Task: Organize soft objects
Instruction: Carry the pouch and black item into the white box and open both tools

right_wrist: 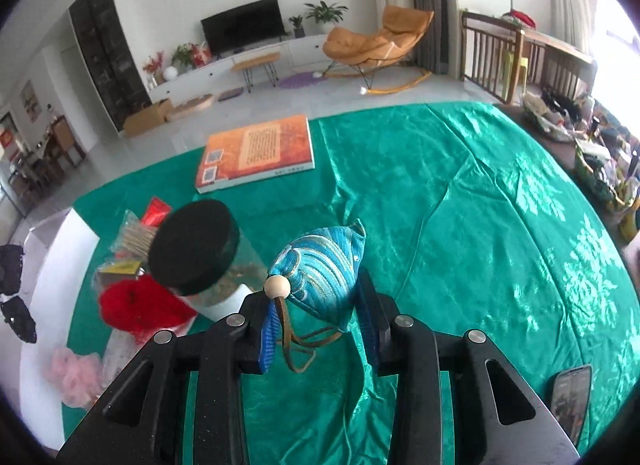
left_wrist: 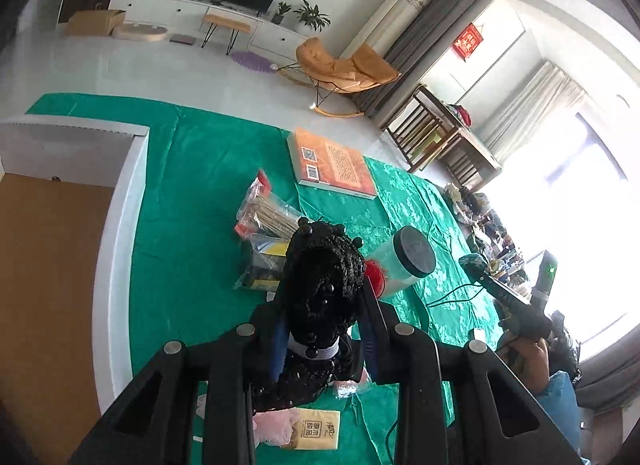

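Note:
My left gripper [left_wrist: 325, 305] is shut on a black beaded knitted pouch [left_wrist: 324, 285] and holds it above the green tablecloth, to the right of an open white box [left_wrist: 120, 201]. My right gripper [right_wrist: 316, 297] is shut on a blue embroidered pouch [right_wrist: 324, 265] with a wooden bead [right_wrist: 276, 286] and brown cord, held above the cloth. A red mesh item [right_wrist: 136, 307] and a pink fluffy item [right_wrist: 76, 375] lie at the left near the box edge [right_wrist: 60, 289]. The pink item also shows in the left wrist view [left_wrist: 272, 425].
A clear jar with a black lid [right_wrist: 192, 245] stands by plastic packets [left_wrist: 264, 221]. An orange book [left_wrist: 332, 163] lies further back. A yellow tissue pack [left_wrist: 316, 429] lies near me. A phone [right_wrist: 570, 397] lies at the right. The green tablecloth [right_wrist: 480, 225] covers the table.

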The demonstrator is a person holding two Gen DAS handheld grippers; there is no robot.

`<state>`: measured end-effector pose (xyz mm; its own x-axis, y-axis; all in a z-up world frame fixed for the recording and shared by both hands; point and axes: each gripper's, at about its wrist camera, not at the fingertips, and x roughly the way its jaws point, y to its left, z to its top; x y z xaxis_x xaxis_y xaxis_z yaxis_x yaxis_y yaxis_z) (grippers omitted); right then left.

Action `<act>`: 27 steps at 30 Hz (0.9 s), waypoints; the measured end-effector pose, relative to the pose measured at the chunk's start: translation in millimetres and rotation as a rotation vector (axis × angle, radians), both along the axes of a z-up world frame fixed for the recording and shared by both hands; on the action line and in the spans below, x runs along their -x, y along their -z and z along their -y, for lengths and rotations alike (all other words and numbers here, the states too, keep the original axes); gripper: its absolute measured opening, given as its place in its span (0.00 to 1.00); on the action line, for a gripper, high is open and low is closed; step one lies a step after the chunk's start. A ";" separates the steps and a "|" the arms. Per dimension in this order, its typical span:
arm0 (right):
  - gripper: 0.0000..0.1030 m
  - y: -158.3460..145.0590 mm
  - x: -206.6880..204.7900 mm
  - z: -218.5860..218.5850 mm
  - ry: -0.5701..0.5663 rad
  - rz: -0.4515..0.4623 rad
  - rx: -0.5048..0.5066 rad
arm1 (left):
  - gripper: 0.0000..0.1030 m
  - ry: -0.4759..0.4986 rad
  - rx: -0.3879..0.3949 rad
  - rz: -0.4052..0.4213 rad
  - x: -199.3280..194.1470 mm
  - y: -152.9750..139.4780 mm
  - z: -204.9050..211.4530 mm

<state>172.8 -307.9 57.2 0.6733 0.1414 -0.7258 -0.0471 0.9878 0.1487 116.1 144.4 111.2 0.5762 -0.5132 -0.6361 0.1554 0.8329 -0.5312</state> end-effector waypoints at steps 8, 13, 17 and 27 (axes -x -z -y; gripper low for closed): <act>0.35 -77.3 30.0 -117.1 -0.252 0.083 -0.063 | 0.29 -0.179 -0.171 0.006 56.7 -3.0 -87.9; 0.35 -111.5 57.9 -242.3 -0.509 0.066 -0.235 | 0.29 -0.370 -0.345 -0.052 97.2 27.9 -160.2; 0.38 -119.2 80.4 -337.6 -0.703 0.005 -0.359 | 0.38 -0.492 -0.410 -0.122 121.8 53.9 -198.4; 0.70 -46.6 84.5 -337.9 -0.671 -0.054 -0.319 | 0.95 -0.584 -0.292 0.016 125.6 54.5 -183.7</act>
<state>88.3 30.0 103.8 0.3331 0.7187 -0.6103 -0.6094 0.6580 0.4423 -9.5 328.1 56.7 0.7185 0.0800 -0.6909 -0.3606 0.8923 -0.2717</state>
